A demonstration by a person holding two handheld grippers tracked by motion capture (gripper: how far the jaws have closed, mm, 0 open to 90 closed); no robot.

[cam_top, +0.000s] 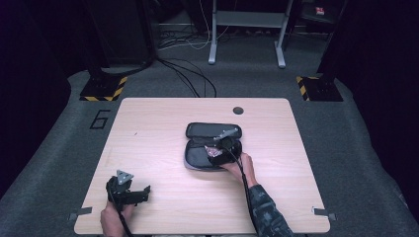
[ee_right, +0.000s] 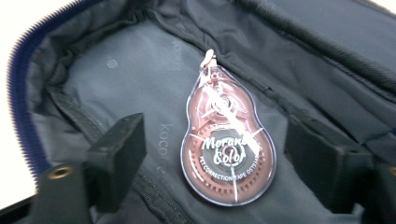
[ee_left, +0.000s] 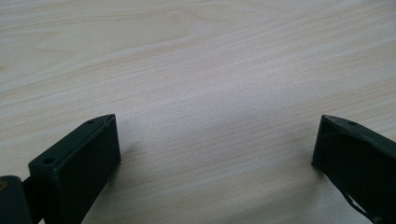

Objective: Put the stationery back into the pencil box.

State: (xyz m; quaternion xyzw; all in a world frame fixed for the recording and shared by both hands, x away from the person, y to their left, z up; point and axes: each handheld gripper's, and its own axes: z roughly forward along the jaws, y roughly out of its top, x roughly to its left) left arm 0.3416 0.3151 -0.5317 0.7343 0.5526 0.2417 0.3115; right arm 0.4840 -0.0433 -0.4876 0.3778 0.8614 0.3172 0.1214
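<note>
Both tongs [ee_right: 215, 154] gape wide, gripping nothing.

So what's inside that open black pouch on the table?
A brownish correction tape dispenser lies on the dark lining of the pouch, between the open right gripper jaws. That gripper and hand cover other parts of the pouch's interior.

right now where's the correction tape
The correction tape lies inside the open black case near the table's middle, between the open jaws of the right gripper, untouched by either.
</note>
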